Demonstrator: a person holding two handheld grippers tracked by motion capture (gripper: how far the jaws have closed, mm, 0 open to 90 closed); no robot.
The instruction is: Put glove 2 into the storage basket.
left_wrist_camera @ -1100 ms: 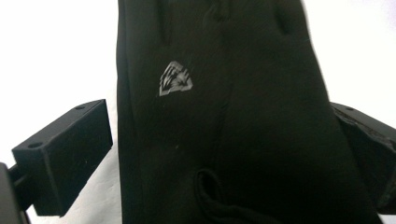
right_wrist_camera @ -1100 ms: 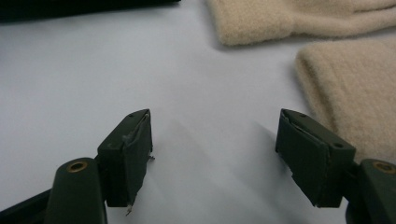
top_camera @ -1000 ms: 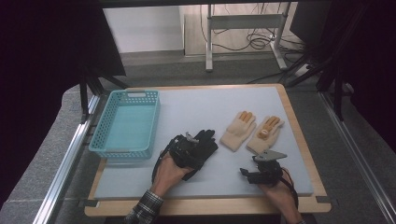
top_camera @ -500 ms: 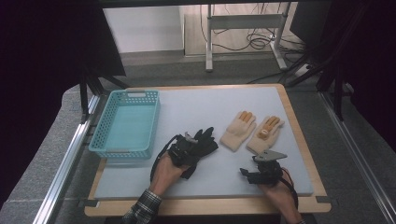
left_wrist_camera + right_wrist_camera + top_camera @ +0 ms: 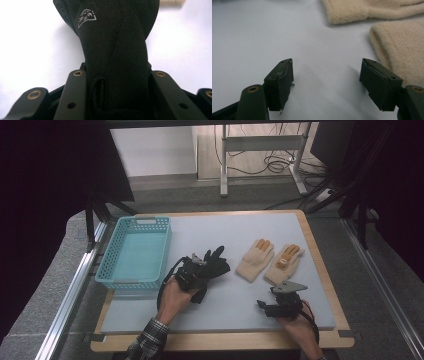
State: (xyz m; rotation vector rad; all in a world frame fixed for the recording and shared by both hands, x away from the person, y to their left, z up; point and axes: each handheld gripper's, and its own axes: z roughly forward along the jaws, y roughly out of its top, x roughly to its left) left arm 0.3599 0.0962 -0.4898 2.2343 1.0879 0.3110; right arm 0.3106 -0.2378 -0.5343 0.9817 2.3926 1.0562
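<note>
Left claw (image 5: pixel 196 270) pinched tight on black glove (image 5: pixel 212 266); in left gripper view the fabric was bunched btwn both jaws, logo patch up top. Vs. a sec ago: claw + glove sat a touch farther from the front edge and more raised, glove fingers now sticking up-fwd, so it looked lifted off the grey surface (image 5: pixel 210 232) rather than dragged. Judgement: pick done, carry starting; likely dest. the teal basket (image 5: pixel 135 251) at left edge, just beside the claw. Basket looked empty.

Left hand (image 5: pixel 175 297) came in from front edge, forearm angled toward basket-side, wrist cocked up.

Right claw (image 5: pixel 274 306) spread wide, nothing btwn jaws; parked low nr front-right corner, no change from a sec ago. Right gripper view: bare surface under jaws, cream gloves (image 5: pixel 372 10) just ahead, one close by the right-hand jaw, not touching. Cream pair lay side by side mid-right on surface, fingers toward far edge.
</note>
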